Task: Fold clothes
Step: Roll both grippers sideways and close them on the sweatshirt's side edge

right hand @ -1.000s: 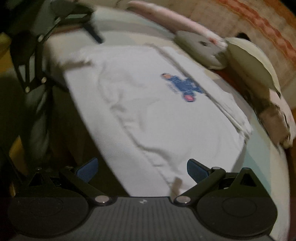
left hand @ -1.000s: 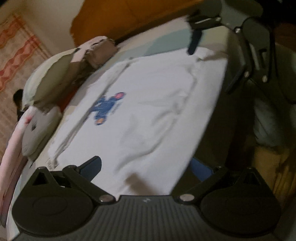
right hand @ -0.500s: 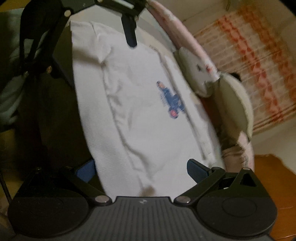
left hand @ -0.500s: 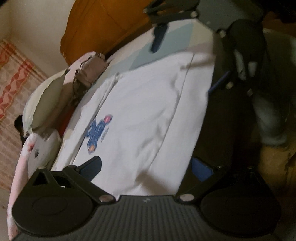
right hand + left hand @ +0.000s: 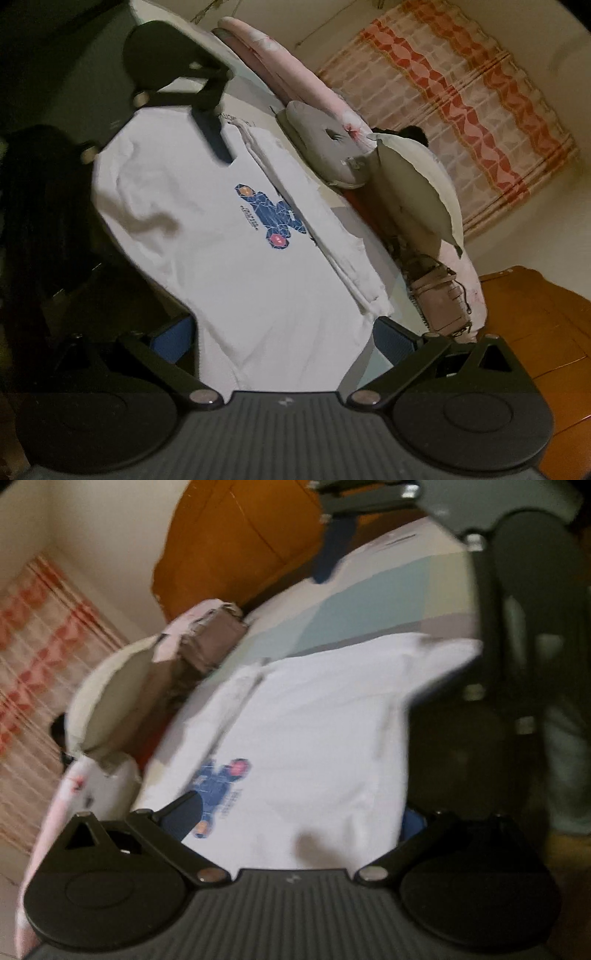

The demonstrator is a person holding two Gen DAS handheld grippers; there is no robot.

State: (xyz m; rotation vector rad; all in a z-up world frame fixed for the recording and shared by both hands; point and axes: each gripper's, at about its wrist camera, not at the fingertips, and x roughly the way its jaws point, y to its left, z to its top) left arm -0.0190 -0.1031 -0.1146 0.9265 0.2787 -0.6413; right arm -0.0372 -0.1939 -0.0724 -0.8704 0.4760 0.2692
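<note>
Across the bed (image 5: 388,295) lies the white T-shirt (image 5: 236,258), blue figure print (image 5: 269,216) up, one long edge hanging off the mattress side toward dark floor. Pillows (image 5: 413,184) crowd its far edge; bare sheet shows past one end. Left claw (image 5: 295,819) and right claw (image 5: 282,339) both gape wide, straddling opposite ends of the shirt, gripping nothing.

My left gripper (image 5: 295,816): matte black linkage arms, silver pivot screws, two round black discs flanking a ribbed grey housing with a small pale mark at its top centre, blue fingers (image 5: 183,814). My right gripper (image 5: 282,338): same build, same blue pads (image 5: 393,341), triangular cutout in the outer bracket.
</note>
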